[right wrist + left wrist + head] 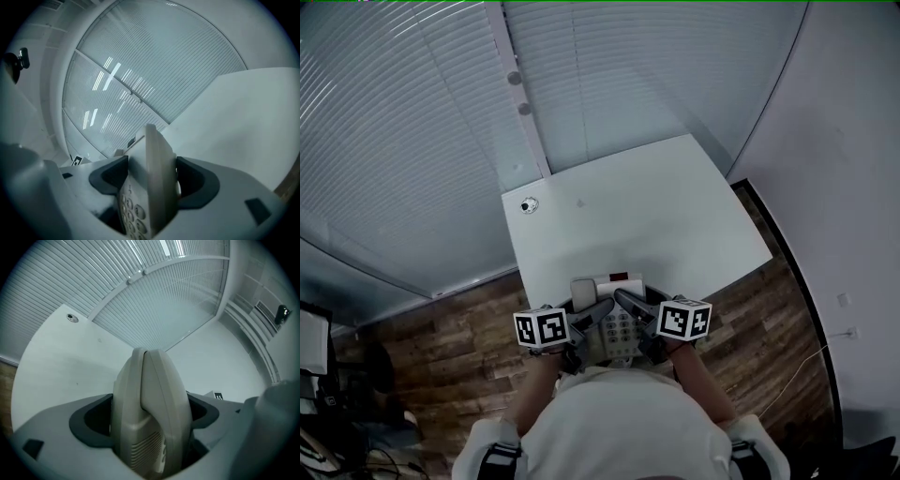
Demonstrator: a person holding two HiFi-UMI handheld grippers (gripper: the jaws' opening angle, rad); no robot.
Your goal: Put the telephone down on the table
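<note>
A beige desk telephone with a handset and keypad is held between both grippers over the near edge of the white table, close to my body. My left gripper is shut on its handset side, seen end-on in the left gripper view between the dark pads. My right gripper is shut on the keypad side, with number keys showing low between the pads. Whether the telephone touches the table cannot be told.
A round cable grommet sits at the table's far left corner. Slatted blinds run behind the table, and a plain wall with a socket stands at the right. Wooden floor surrounds the table.
</note>
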